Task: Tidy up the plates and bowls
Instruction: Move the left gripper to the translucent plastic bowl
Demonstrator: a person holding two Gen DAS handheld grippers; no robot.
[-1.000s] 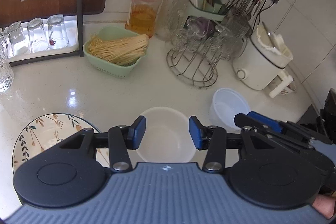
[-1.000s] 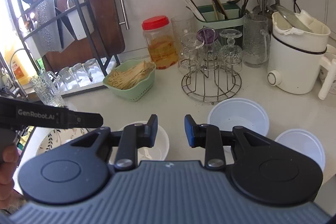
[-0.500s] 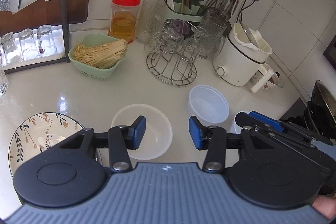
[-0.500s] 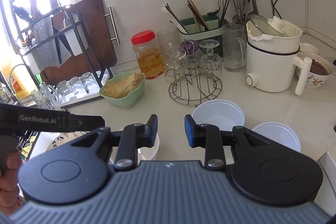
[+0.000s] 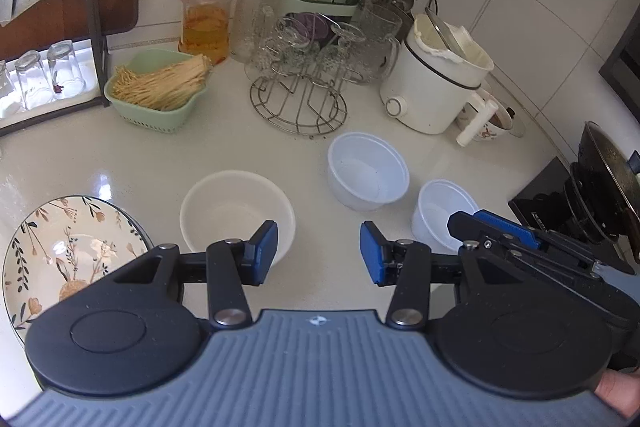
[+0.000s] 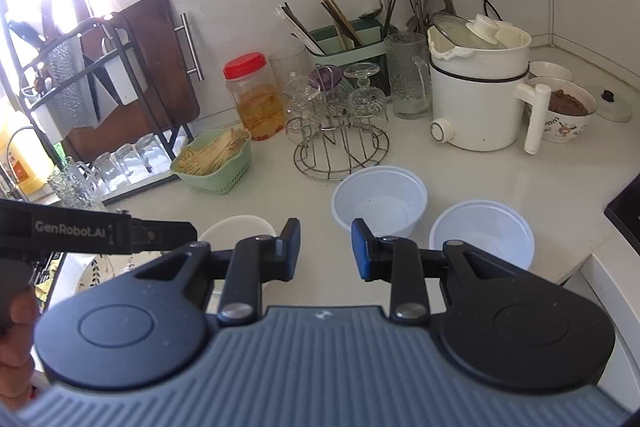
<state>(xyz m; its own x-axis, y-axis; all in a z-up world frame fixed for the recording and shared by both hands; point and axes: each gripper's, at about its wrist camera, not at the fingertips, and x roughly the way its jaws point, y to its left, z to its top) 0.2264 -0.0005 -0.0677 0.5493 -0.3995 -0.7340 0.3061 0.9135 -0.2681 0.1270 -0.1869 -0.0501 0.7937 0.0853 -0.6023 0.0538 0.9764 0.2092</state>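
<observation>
Both grippers hang above the counter point(image 5: 120, 155), empty; left gripper point(image 5: 318, 253) jaws spread, nothing between them; right gripper point(image 6: 325, 249) jaws likewise spread, a little narrower, holding nothing.

Task items, left wrist view: floral plate point(image 5: 60, 251) at 9 o'clock, partly under the gripper body; cream bowl point(image 5: 236, 211) just beside it toward 11 o'clock, its near rim hidden by the left jaw; large white plastic bowl point(image 5: 368, 171) at 1 o'clock; small white plastic bowl point(image 5: 440, 211) at 2 o'clock, just beside the large one and apart from it. All upright, none nested.

Judgement: step in hand is choosing and approaching a first bowl; nothing stacked yet. To do it well: lower one jaw inside the wall and one outside, pinch the rim on the near side, lift straight up before moving across; the thin plastic bowls will likely flex, so close gently; nest small into large; cream bowl probably heavier, grip deeper. Keep clear of the wire glass rack point(image 5: 298, 107) at 12 o'clock and of the other gripper.

Writing: "GenRobot.AI" legible on the side of the left gripper as seen at 9 o'clock in the right wrist view; no other legible labels.
</observation>
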